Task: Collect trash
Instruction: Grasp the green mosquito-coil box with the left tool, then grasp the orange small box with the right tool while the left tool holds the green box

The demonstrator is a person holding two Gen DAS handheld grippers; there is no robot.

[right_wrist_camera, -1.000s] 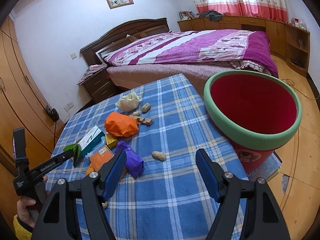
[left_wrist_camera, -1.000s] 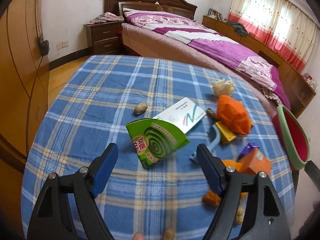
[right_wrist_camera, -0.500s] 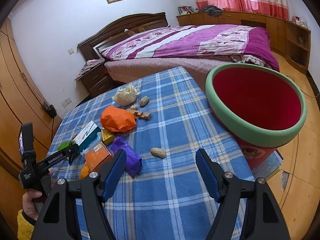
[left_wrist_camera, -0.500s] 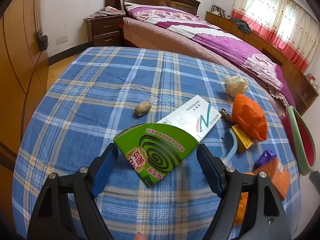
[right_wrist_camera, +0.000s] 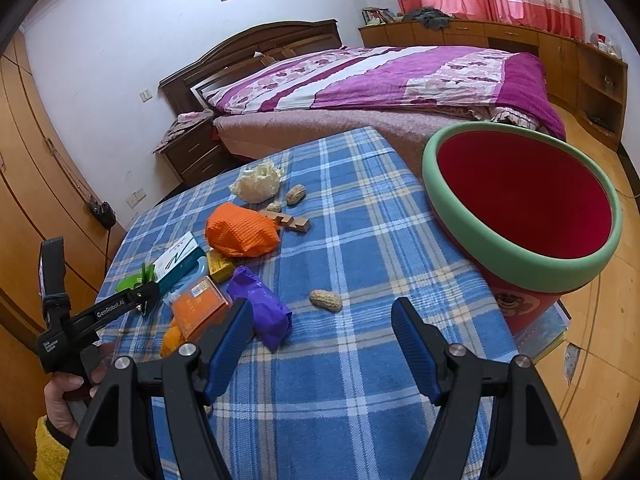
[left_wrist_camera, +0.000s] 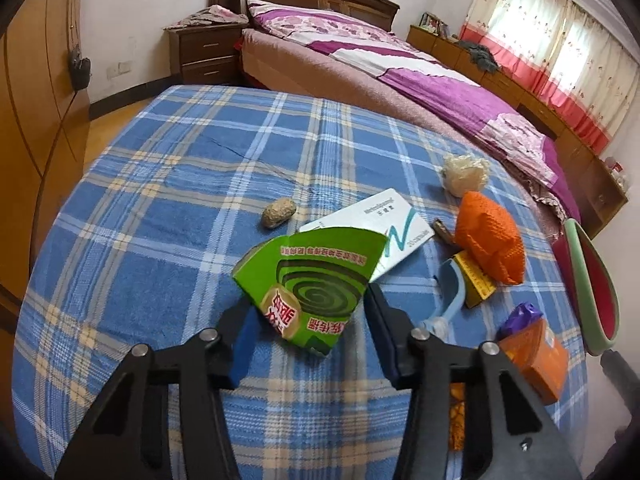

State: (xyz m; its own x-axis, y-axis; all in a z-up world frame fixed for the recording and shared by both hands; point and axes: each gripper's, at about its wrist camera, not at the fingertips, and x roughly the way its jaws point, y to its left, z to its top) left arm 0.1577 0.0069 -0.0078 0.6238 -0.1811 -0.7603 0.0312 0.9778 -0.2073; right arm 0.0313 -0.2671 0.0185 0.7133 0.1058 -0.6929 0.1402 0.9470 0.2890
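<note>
Where "GenRobot.AI" marks the left tool, its jaws are closing around a green carton.

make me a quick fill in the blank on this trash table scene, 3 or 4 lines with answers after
1. The left tool is closing around a ____ mosquito-coil box.
2. The red bin has a ____ rim.
3. The peanut nearest the right tool lies on a blue ____ tablecloth.
4. The crumpled orange bag lies beside a ____ wrapper.

Answers: green; green; plaid; purple
</note>
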